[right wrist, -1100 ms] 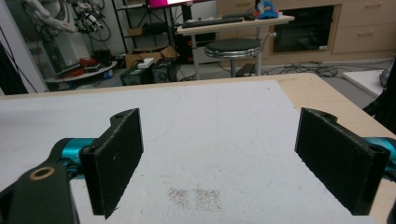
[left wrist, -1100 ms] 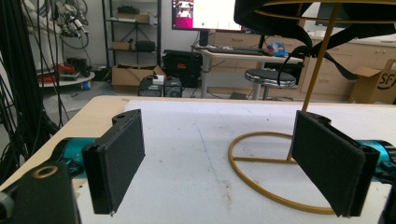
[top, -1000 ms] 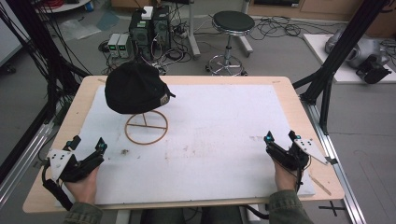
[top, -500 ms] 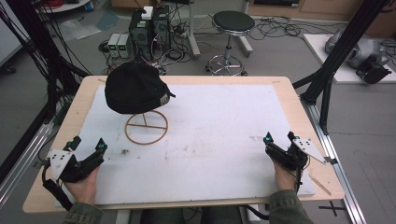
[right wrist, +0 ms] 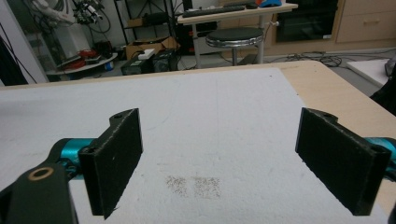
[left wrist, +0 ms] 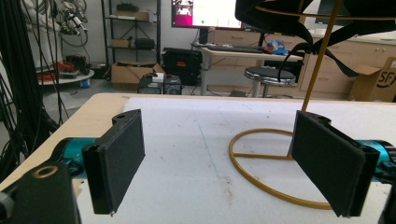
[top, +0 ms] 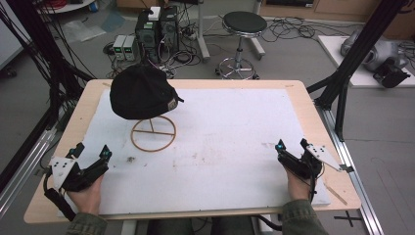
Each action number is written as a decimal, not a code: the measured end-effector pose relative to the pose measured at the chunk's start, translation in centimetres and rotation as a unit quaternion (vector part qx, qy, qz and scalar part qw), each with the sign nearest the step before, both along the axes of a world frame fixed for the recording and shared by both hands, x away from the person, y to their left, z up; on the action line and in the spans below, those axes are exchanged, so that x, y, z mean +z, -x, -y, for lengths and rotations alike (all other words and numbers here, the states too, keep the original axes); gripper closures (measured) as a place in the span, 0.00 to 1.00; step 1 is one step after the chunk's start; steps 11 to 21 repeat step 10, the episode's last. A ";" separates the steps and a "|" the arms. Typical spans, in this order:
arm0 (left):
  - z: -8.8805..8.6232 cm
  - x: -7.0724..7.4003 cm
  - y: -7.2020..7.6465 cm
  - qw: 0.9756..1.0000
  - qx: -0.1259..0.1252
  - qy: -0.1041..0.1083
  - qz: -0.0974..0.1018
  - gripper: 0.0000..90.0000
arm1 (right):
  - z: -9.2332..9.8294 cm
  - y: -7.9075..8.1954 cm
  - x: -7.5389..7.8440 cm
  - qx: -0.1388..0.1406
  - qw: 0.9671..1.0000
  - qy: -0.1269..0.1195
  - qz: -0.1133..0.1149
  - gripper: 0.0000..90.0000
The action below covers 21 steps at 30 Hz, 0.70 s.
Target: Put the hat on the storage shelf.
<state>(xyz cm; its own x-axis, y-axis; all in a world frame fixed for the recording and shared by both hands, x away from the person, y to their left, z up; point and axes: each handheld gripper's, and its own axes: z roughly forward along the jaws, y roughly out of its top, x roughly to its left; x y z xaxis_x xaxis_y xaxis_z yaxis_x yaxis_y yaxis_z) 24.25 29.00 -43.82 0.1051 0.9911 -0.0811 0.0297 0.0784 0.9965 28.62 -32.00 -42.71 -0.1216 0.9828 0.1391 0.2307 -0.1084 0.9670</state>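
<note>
A black cap sits on top of a gold wire stand at the back left of the white mat. In the left gripper view the stand's ring base and upright lie just ahead, with the cap's underside above. My left gripper rests open near the front left corner, short of the stand, and holds nothing. At the front right my right gripper is open too, with bare mat between its jaws.
The wooden table rims the mat. Black frame posts rise at the right and left edges. Behind the table are a round stool, computer boxes and floor cables. A faint dark smudge marks the mat.
</note>
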 end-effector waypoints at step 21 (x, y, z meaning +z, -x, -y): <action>-0.3 -0.1 -0.1 1.000 0.002 0.001 -0.003 0.20 | 0.0 0.0 0.0 0.005 1.000 0.000 -0.004 0.16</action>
